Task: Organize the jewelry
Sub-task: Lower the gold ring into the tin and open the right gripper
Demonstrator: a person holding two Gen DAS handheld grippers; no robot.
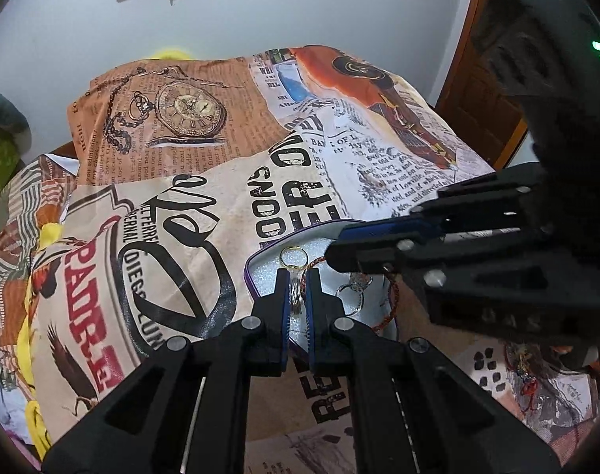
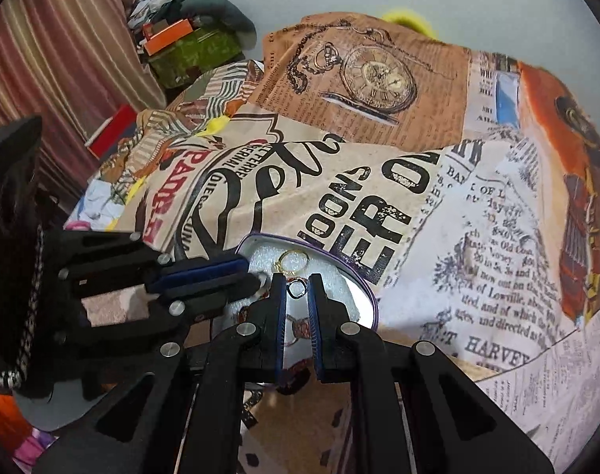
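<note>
Silver ring (image 1: 297, 296) in left claw (image 1: 297, 282), seemingly.

Cloth (image 1: 189, 213): tan, orange and white newspaper print with a pocket-watch motif. Tin (image 1: 256, 260): purple rim, white sparkly lining. Ring (image 1: 293, 256): gold. Cord (image 1: 392, 300): red-orange braid. Curtain (image 2: 63, 47): maroon stripes.

The right gripper (image 1: 331, 254) hides the right part of the purple-rimmed tray (image 1: 256, 260), and the red cord (image 1: 392, 304) partly disappears beneath it.

Newspaper-print cloth (image 1: 205, 213) (over a bed), purple-rimmed tray (image 2: 369, 290) on top
</note>
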